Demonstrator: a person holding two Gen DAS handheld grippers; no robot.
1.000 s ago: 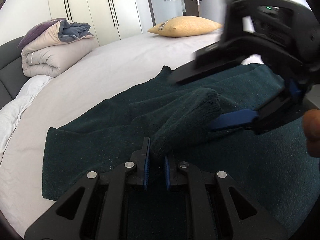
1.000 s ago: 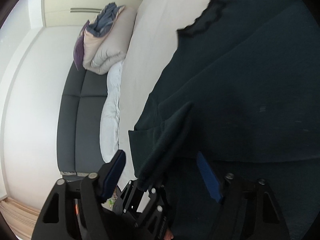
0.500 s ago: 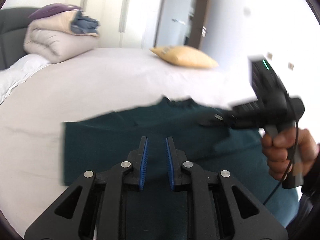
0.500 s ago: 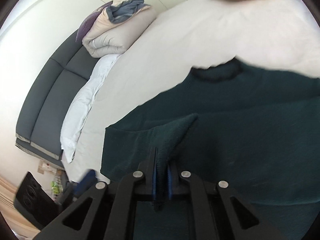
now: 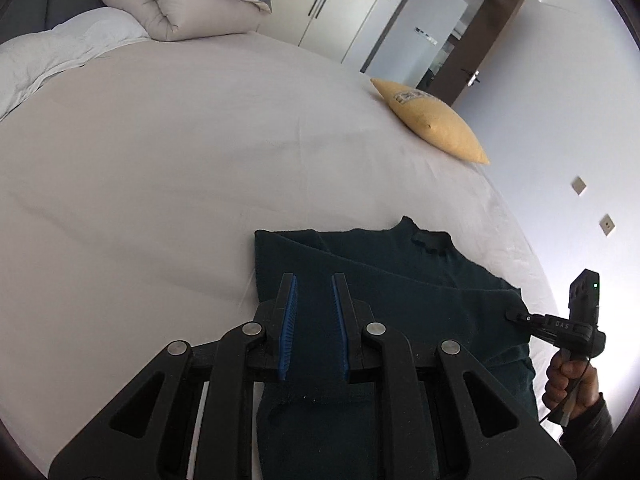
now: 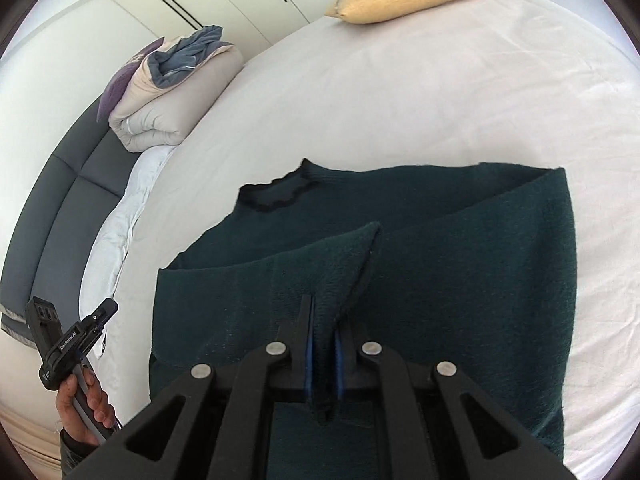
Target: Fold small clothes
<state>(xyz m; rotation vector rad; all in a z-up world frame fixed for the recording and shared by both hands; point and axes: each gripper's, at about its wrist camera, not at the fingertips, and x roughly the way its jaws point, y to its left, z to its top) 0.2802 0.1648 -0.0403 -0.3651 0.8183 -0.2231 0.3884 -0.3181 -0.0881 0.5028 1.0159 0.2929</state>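
Note:
A dark green knit sweater (image 6: 460, 248) lies on the white bed with its collar (image 6: 280, 192) toward the far side and both sleeves folded in. My right gripper (image 6: 322, 344) is shut on a raised fold of the sweater's sleeve (image 6: 344, 256). The sweater also shows in the left wrist view (image 5: 400, 280). My left gripper (image 5: 314, 300) is open and empty, hovering above the sweater's left edge. The right gripper (image 5: 516, 316) shows in the left wrist view at the sweater's right side.
A yellow pillow (image 5: 432, 124) lies at the bed's far edge. A rolled beige duvet (image 6: 172, 92) sits near the dark headboard (image 6: 52, 208). White bed sheet (image 5: 160, 168) spreads all around the sweater.
My left gripper let go of the sleeve and pulled back and up, now open. My right gripper closed on the sleeve fold and holds it.

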